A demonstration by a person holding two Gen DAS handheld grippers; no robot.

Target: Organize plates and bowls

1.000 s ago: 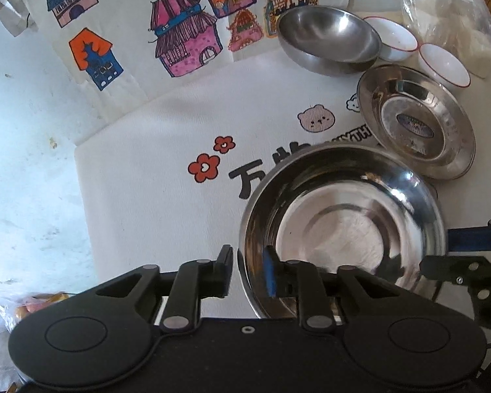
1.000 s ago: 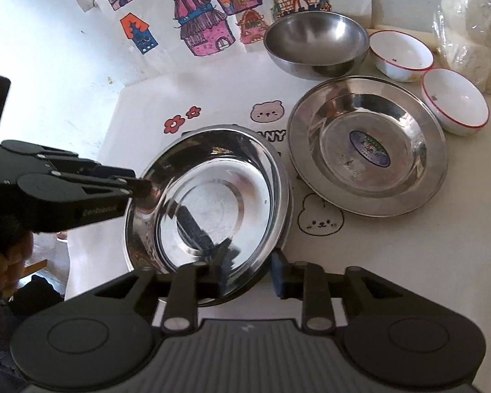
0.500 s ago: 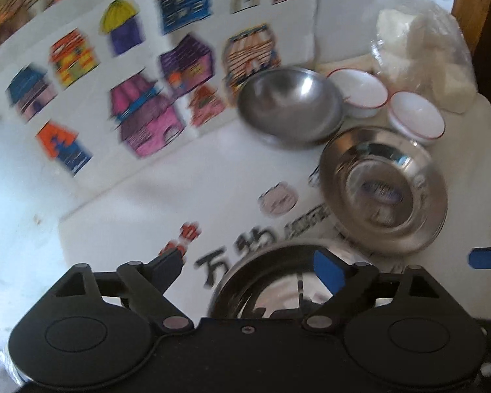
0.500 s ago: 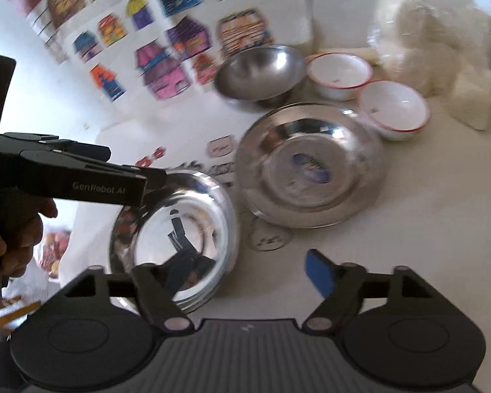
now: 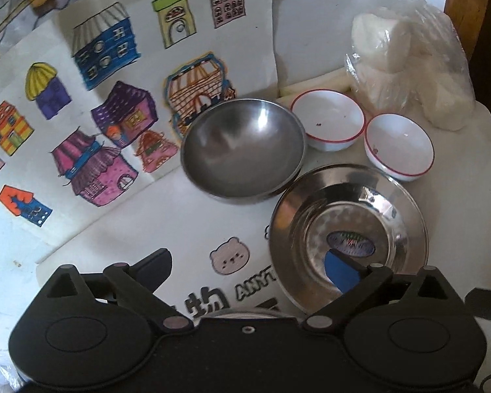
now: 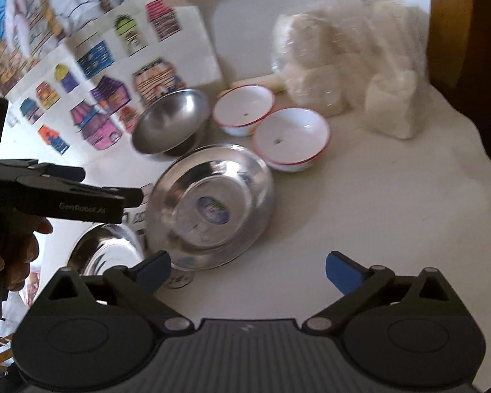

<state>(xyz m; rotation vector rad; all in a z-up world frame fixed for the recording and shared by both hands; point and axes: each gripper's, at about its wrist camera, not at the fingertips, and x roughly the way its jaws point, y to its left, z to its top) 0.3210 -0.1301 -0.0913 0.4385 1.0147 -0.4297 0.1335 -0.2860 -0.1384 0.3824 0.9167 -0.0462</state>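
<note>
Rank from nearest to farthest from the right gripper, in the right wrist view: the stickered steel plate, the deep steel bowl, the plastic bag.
1. Stickered steel plate: just ahead of the right gripper, toward its left finger.
2. Deep steel bowl: behind the plate, upper left.
3. Plastic bag: far back, upper right.

Each gripper is matte black plastic: the left gripper has a smooth flat body with a small screw hole at its centre, while the right gripper has a ribbed grey centre panel bearing a small pale mark. On both, two round domed housings with recessed discs flank the body, and angled linkage arms with silvery pivot pins run out to fingers faced with blue pads. Seen side-on from the right wrist view, the left tool carries grey "GenRobot.AI" lettering, gripped by a bare hand.
</note>
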